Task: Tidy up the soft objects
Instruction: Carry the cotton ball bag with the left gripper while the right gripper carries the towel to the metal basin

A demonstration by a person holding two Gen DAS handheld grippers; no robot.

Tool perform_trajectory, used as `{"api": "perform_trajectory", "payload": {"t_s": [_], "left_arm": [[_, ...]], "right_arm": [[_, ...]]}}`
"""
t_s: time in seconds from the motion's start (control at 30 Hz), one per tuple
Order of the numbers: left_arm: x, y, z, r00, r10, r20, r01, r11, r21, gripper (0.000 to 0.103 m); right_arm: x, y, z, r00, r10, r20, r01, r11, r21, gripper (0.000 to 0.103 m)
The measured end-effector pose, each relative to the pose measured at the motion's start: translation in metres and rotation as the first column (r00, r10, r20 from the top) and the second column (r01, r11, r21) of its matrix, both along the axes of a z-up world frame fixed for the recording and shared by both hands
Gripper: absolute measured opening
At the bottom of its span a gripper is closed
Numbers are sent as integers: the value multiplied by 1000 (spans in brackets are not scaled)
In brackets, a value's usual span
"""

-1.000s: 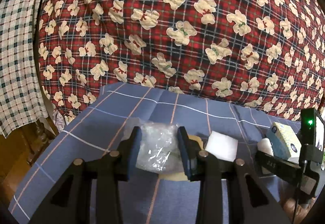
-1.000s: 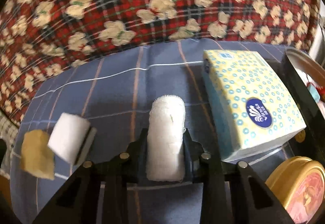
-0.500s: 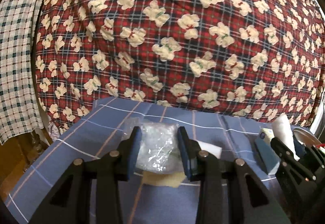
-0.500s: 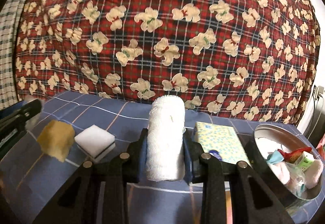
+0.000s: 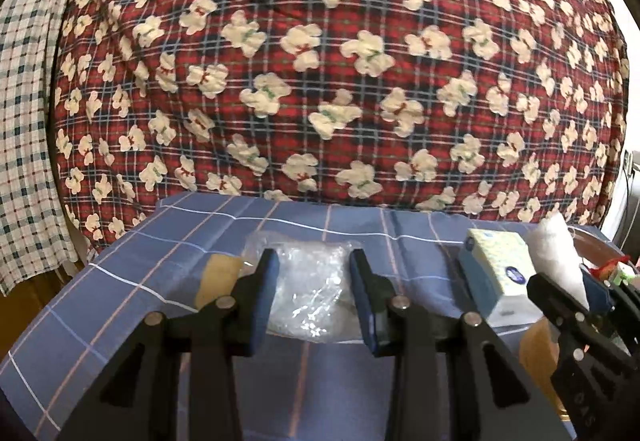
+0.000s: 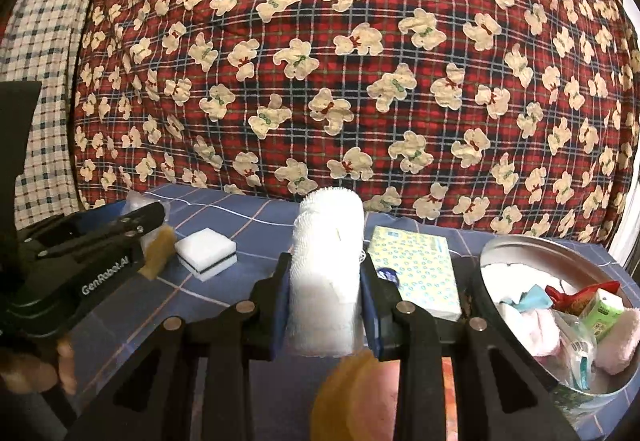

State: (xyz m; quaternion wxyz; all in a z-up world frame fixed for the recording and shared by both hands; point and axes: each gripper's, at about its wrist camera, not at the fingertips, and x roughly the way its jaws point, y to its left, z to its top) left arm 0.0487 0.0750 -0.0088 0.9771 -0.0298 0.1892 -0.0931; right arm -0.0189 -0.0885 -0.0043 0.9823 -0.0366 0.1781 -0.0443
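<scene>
Left tool [image 5: 312, 293]: jaws nearly closed, pinching a crinkled clear plastic packet of white padding [image 5: 308, 293], lifted clear of the worktop covered in blue checked cloth [image 5: 132, 265]. From the right wrist camera the same tool shows at far left, a person's fingers [image 6: 64, 361] wrapped round its handle.

Below and beside it on the cloth: a tan sponge piece [image 6: 160, 245], then a white foam block with a dark band [image 6: 206, 251]. Both loose, not yet collected.

Centre: right tool [image 6: 326, 281] closed snugly on an upright white roll of gauze-like cloth [image 6: 328, 265], carried above the worktop. A yellowish round lid [image 6: 344, 397] lies under it, blurred.

Right of that: a soft tissue pack, pale yellow with blue rings [image 6: 416, 265], flat on the cloth, just beside the round metal tin [image 6: 520, 245]. The tin already holds pink and white soft bits and small packets.

Judgement: carry step, both tools loaded and headed for the tin; several items still out, so the task is mid-way. Next move calls for the right tool to swing over the tin's rim, past the tissue pack, and release low. The left should wait its turn, since the two tools are close together.
</scene>
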Motion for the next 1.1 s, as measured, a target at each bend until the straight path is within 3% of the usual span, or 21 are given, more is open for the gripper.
{"api": "perform_trajectory", "payload": {"t_s": [0.5, 1.1], "left_arm": [[-25, -51, -1, 999, -30, -20, 30, 999, 25, 36], [-44, -109, 4, 996, -75, -38, 76, 996, 45, 36]], "right_arm": [[-42, -53, 8, 992, 71, 101, -70, 997, -13, 34], [-71, -115, 18, 982, 47, 184, -42, 999, -31, 34]]}}
